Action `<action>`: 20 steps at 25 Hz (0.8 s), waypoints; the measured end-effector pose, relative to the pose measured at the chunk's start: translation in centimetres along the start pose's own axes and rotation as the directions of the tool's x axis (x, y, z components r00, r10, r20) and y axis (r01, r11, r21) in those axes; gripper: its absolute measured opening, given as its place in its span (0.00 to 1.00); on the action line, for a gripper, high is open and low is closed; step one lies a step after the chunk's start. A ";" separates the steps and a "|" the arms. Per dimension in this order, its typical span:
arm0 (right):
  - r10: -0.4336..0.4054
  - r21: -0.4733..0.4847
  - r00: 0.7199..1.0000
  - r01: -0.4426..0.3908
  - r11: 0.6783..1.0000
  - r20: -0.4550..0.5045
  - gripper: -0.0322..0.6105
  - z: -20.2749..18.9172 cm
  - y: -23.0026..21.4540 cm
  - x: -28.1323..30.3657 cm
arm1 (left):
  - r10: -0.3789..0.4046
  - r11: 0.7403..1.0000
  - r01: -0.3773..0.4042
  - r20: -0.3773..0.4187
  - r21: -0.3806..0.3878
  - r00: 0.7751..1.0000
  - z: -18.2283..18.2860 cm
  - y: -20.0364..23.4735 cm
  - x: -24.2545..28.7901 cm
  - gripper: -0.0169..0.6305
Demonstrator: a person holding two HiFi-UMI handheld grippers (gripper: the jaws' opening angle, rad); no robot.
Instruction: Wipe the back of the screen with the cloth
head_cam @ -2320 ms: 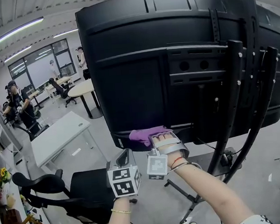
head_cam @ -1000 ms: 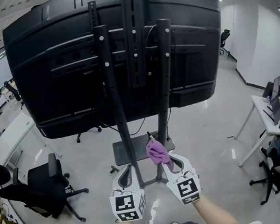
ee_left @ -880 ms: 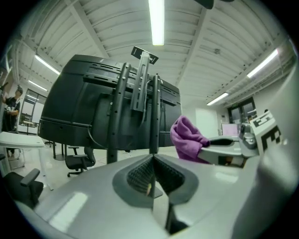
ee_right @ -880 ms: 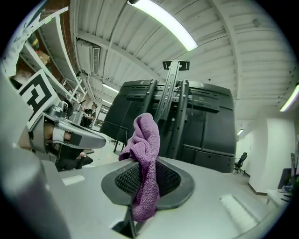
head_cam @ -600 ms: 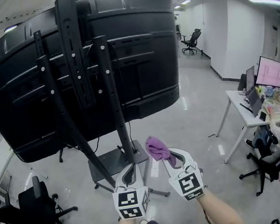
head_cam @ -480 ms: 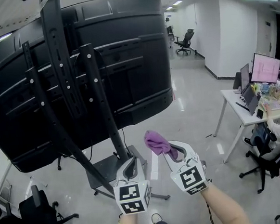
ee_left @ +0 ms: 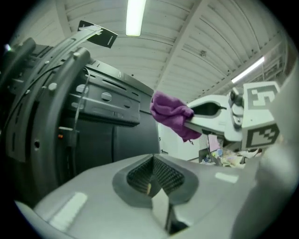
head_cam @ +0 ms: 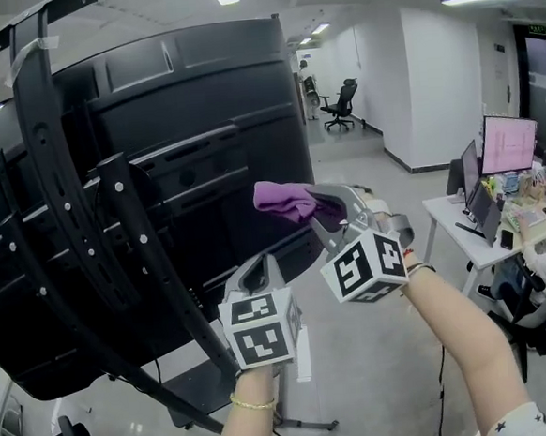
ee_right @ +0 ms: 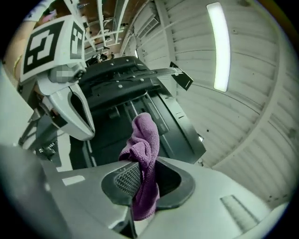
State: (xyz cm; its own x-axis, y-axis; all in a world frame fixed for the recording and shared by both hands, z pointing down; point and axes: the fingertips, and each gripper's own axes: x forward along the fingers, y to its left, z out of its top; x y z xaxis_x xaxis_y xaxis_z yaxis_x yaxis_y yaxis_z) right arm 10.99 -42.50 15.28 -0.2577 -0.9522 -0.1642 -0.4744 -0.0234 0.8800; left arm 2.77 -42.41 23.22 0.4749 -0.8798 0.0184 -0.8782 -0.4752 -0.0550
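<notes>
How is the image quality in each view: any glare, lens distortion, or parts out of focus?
Head view: wide lens bows the large black screen back; the purple cloth is sharp. Left gripper view: the long ceiling lamp glares white; near jaws look soft. Right gripper view: dark rounded corners, cloth sharp.

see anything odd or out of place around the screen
Nothing looks damaged or spilled. The purple cloth is bunched in the right gripper, held near the screen's back; the left gripper is shut and empty.
</notes>
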 end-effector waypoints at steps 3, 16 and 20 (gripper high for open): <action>-0.063 -0.056 0.998 0.063 0.996 0.001 0.14 -0.7 -4.3 4.2 | -0.009 1.000 0.010 -0.017 0.027 1.000 2.4 0.1 3.8 0.04; -0.181 -0.259 0.976 0.207 0.943 0.122 0.14 -1.8 -16.1 16.4 | 0.120 0.992 -0.120 0.011 0.038 0.993 7.8 1.1 13.4 0.04; -0.220 -0.288 0.958 0.266 0.920 0.185 0.14 -1.9 -19.2 19.6 | 0.188 0.982 -0.189 0.036 0.018 0.981 8.7 1.1 15.5 0.04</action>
State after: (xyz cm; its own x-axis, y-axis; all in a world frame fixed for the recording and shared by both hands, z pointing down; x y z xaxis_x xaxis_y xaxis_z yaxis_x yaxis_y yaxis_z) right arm 16.69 -61.26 -3.98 -0.2982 -0.8507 -0.4329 -0.2629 -0.3628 0.8940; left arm 9.64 -56.51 14.75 0.3029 -0.9526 -0.0286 -0.9509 -0.3001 -0.0756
